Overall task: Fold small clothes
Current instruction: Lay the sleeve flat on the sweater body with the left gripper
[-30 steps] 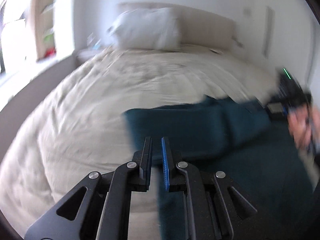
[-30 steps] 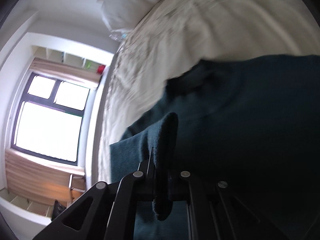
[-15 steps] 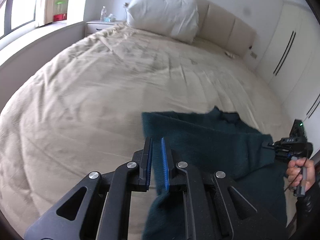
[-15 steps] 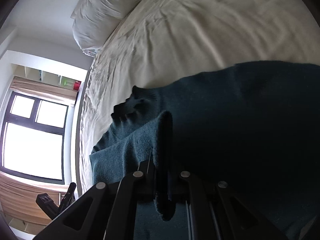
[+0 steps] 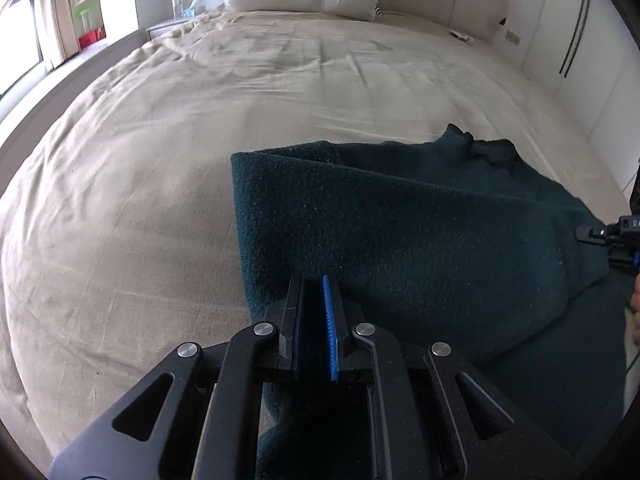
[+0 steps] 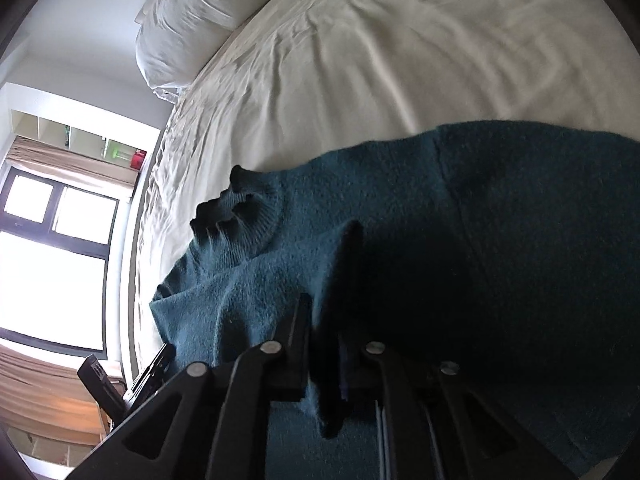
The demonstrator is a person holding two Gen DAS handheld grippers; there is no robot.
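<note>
Knit fabric of the teal sweater (image 5: pixel 420 240) is pinched in the left tongs (image 5: pixel 314 312); the right tongs (image 6: pixel 320 344) have just been easing apart, a fold between them. The folded half should be lowered evenly onto the bed (image 5: pixel 180 128).
</note>
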